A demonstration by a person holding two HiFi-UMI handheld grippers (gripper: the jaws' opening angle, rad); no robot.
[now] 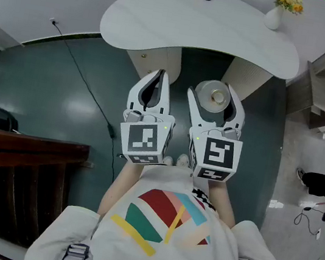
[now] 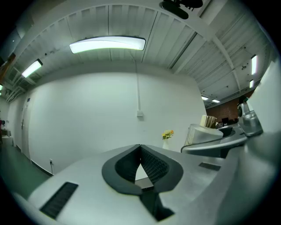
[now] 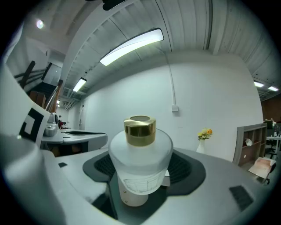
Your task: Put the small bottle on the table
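1. Right gripper [image 1: 212, 101]: the pads [image 3: 183, 169] clamp the bottle [image 3: 139, 151] by its round body, one at 9 o'clock and one at 3. The jaws are spread wide to fit it. The bottle is upright with its gold cap [image 3: 140, 130] on top, up in the air and not on the table yet.
2. Left gripper [image 2: 140, 148]: jaws are tip to tip with nothing in them. It sits just beside the right one, at its 9 o'clock.
3. Handling guess: looks like frosted glass, so stiff, smooth, a bit slippery, and it would chip if knocked. Probably lightish. Holding it at the widest part of the body seems right, and I wouldn't take it by the cap.
4. Table [image 1: 166, 31]: out at 12 o'clock in the head view, white and mostly bare, with a vase [image 1: 272, 17] toward its 2 o'clock end. I'd set the bottle down flat and gently.
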